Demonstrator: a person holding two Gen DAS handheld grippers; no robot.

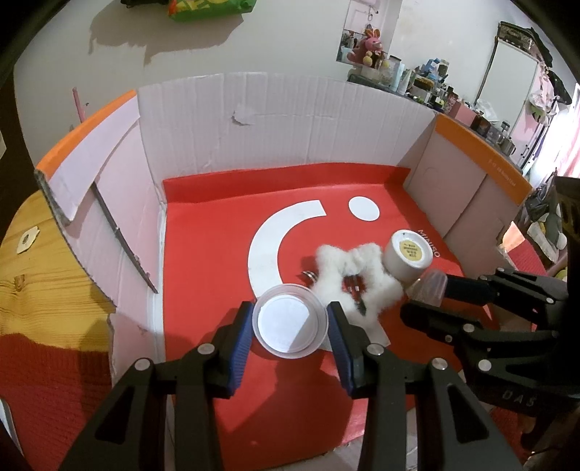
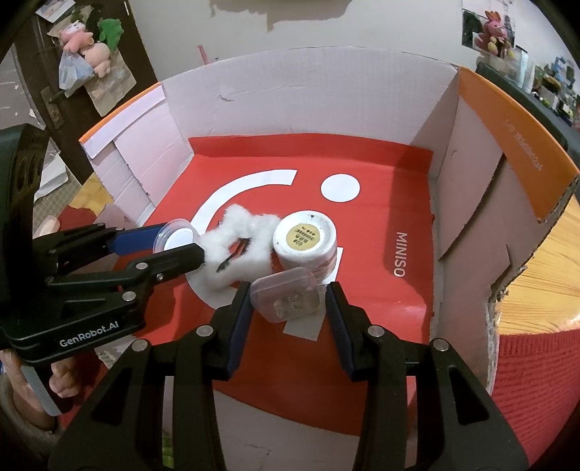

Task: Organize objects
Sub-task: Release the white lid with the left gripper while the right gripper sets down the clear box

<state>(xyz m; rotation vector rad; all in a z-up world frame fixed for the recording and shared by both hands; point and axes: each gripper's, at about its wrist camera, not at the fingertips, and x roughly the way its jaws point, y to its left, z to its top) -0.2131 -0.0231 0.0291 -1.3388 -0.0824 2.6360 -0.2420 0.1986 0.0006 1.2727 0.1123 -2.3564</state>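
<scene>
Red mat [image 1: 203, 253]: each tool [image 1: 290, 322] [image 2: 288, 300] grips a container.

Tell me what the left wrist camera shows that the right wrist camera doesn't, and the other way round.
Only the left wrist view shows the green bag hanging high on the wall and the small silver rings beside the fluff.

Only the right wrist view shows the dark door with pink plush toys hanging on it, and the contents of the clear square plastic case held by the right tool.

Both show the red Miniso mat, the white fluffy star-shaped scrunchie, the white cylindrical jar and the round clear lid in the left tool.
</scene>
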